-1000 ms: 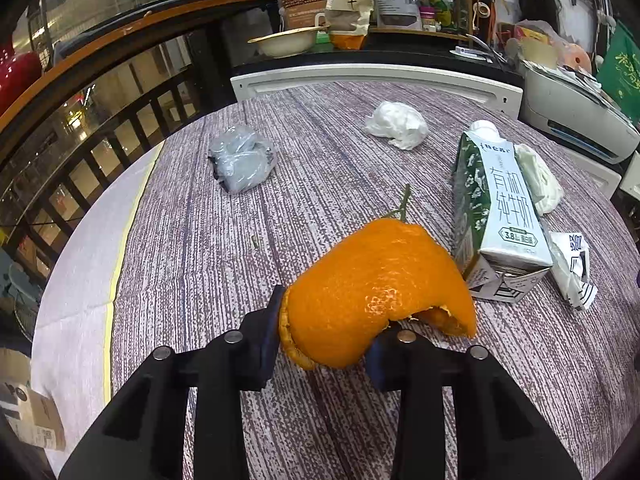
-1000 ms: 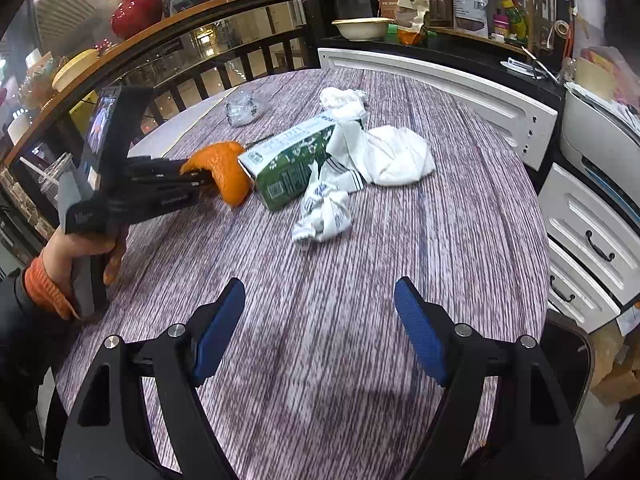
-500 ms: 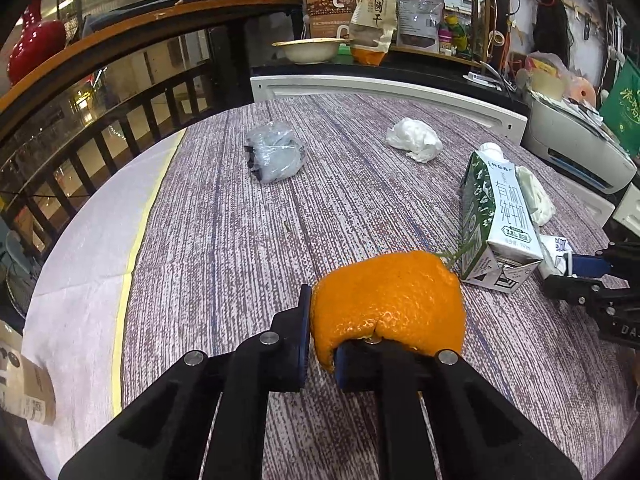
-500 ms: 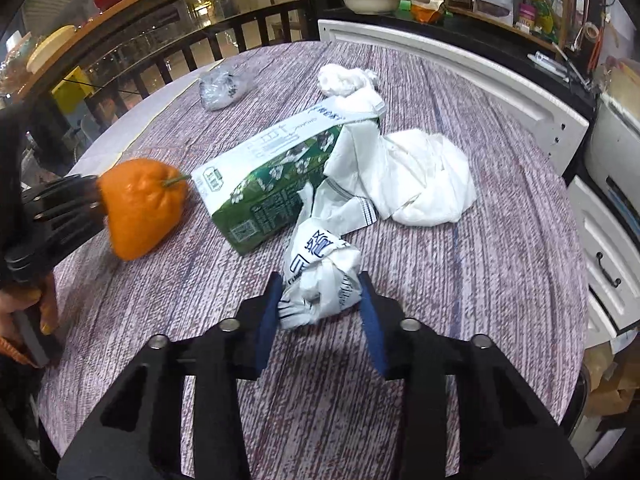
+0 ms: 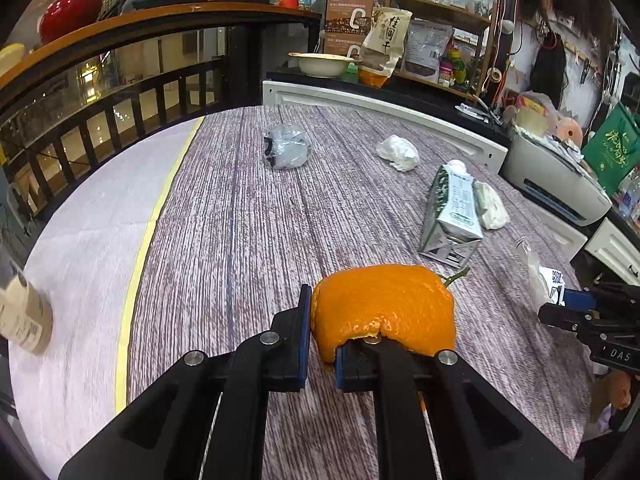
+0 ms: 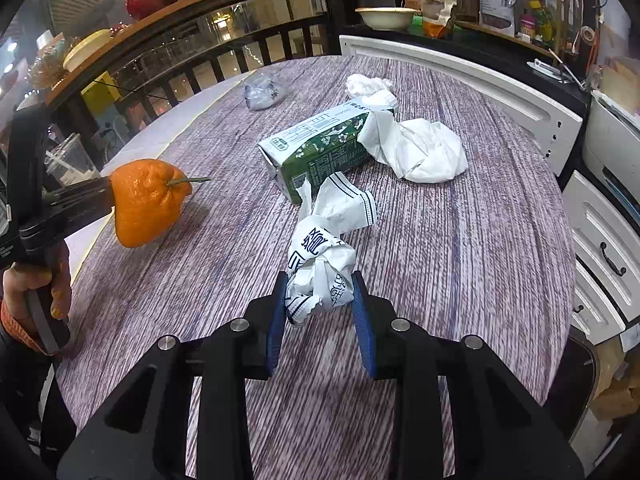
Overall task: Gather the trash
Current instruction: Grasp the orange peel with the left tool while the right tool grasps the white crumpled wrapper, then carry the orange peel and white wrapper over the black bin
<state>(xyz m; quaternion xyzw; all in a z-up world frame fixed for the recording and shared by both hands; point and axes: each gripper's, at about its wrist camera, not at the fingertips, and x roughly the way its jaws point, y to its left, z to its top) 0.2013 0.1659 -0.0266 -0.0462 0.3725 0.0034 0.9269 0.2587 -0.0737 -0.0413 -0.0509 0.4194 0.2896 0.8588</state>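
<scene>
An orange peel (image 5: 384, 304) with a green stem hangs above the round table (image 6: 460, 240), and my left gripper (image 5: 320, 336) is shut on its near edge. In the right wrist view the peel (image 6: 146, 200) floats at the left, clear of the cloth. My right gripper (image 6: 319, 284) has a crumpled white wrapper with blue print (image 6: 324, 256) between its blue pads; its jaws are closing and the pads press on the wrapper's sides. Just beyond it a green milk carton (image 6: 320, 148) lies on its side.
A white crumpled bag (image 6: 420, 148) leans on the carton. Farther back lie a white tissue wad (image 6: 366, 84) and a clear plastic bag (image 6: 262, 92). White drawers (image 6: 600, 248) stand right of the table, a dark railing (image 6: 180, 76) at left. A hand (image 6: 24, 284) holds the left gripper.
The left gripper closed on the orange peel and lifted it off the table. The right gripper went forward to the crumpled wrapper and its wide jaws closed around it.
</scene>
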